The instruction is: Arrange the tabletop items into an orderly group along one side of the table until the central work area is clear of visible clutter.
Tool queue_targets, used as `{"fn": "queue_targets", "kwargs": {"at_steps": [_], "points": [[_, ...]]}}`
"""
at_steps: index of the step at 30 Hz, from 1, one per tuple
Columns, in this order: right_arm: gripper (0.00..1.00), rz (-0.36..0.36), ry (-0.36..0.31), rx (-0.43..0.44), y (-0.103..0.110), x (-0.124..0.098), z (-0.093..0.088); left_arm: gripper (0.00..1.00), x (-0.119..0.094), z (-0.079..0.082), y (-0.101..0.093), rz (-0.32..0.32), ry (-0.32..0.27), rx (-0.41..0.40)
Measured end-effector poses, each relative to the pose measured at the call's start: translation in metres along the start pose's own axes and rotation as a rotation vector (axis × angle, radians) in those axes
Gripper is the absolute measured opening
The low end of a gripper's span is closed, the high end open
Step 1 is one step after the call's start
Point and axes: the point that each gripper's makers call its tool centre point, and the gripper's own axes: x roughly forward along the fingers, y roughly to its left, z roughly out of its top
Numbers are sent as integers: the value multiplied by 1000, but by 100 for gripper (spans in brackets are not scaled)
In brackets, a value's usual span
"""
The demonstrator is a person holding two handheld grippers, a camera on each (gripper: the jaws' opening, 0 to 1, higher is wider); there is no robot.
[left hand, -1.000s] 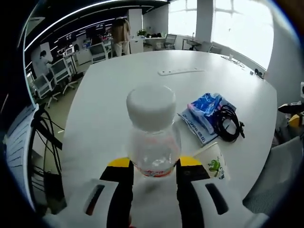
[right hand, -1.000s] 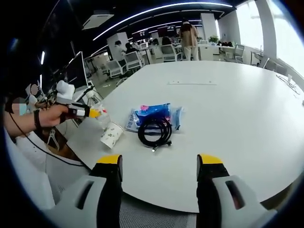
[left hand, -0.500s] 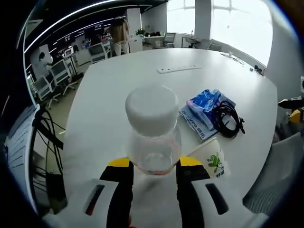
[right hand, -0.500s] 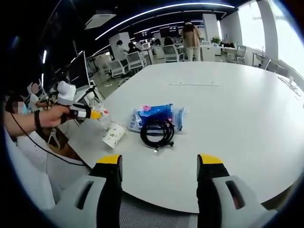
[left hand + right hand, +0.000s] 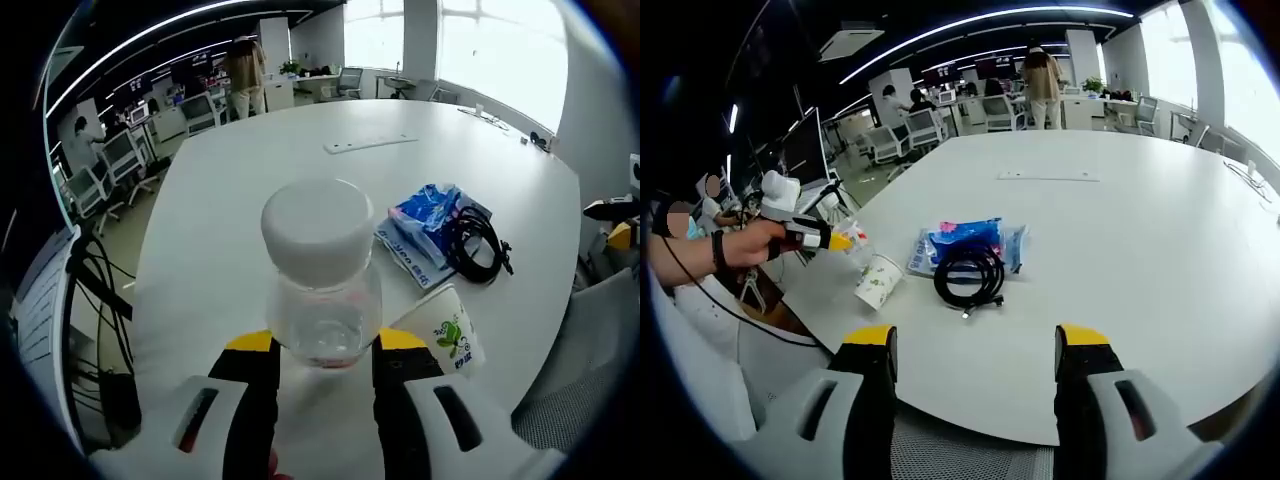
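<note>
While the left gripper point(image 5: 325, 350) clamped the clear bottle point(image 5: 320, 280) beside the paper cup point(image 5: 447, 335), the right gripper point(image 5: 975, 345) hung wide, empty.

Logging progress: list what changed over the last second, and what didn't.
Little visibly changed. The left gripper stays shut on the clear bottle near the paper cup. The right gripper stays open. Blue packet and black cable lie as before.

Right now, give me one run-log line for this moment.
left gripper: shut on clear bottle | right gripper: open, empty | paper cup, coiled cable, blue packet: on table
</note>
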Motion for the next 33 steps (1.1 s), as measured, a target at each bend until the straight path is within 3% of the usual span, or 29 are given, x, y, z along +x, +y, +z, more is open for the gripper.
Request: {"fn": "queue_targets", "kwargs": {"at_steps": [11,23,28,33], "points": [[63,-4,3,5,0,-2,-4,47,-1,-3,0,-36,-6,1],[63,-6,8,12,-1,-2,-7,54,7,9,-3,-85,-34,25],[63,-12,9,20,-4,-2,-8,43,14,9,-6,-85,-18,44],[62,-22,6,30,-8,-3,-7,41,15,8,-1,-46,-3,18]]}}
